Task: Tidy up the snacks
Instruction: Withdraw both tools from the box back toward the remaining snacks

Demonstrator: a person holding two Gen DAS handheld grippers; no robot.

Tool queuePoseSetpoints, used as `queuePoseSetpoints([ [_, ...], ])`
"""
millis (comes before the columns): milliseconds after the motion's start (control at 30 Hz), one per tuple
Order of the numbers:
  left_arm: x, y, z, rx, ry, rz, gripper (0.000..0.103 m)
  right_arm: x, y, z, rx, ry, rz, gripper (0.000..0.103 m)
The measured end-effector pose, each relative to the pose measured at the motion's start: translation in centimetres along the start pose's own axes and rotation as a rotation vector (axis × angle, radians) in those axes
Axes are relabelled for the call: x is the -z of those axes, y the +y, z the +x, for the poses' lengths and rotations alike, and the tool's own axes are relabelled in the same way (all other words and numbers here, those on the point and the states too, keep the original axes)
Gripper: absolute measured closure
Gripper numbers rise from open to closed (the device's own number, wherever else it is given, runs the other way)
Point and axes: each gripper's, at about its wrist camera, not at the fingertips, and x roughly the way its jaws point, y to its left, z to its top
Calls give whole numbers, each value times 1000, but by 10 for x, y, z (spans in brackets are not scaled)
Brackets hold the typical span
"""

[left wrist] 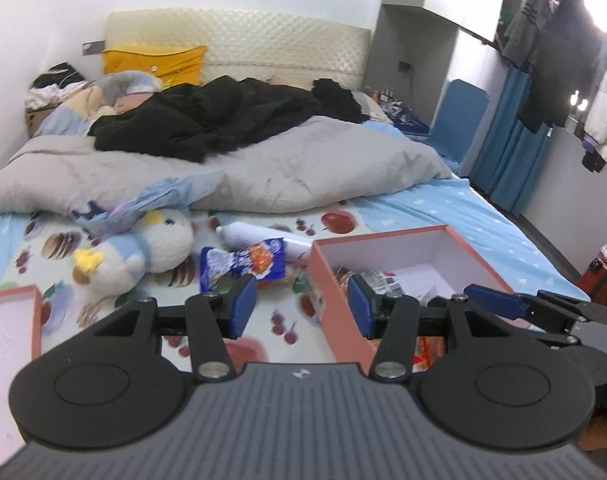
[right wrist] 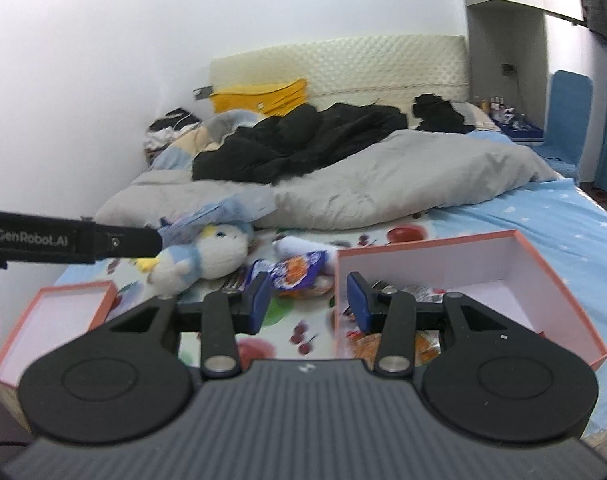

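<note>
A coral box (left wrist: 469,254) with a white inside lies open on the bed, holding several snack packets (left wrist: 377,280) at its near end. A blue and orange snack packet (left wrist: 245,266) lies loose on the sheet left of the box, beside a white packet (left wrist: 251,236). My left gripper (left wrist: 302,306) hovers open over the box's left wall, nothing between its blue pads. My right gripper (right wrist: 309,302) is also open and empty, above the same wall of the box (right wrist: 543,276). The loose packet (right wrist: 299,270) lies just beyond it.
The box's lid (right wrist: 59,312) rests at the bed's near left corner. A blue and white plush toy (right wrist: 207,256) lies behind it. A grey duvet (right wrist: 383,184) and black clothes (right wrist: 303,136) cover the far half of the bed. Blue curtains (left wrist: 507,152) hang at right.
</note>
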Motion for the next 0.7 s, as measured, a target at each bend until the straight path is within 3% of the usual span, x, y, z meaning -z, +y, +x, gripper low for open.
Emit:
queuePoseSetpoints([
  [500,85,49,4,-79,102,-58,47,65,47,27,-41,119,-7,58],
  [700,95,72,26,-97,144,-100,43,75,54,38,-38,149,-15,58],
])
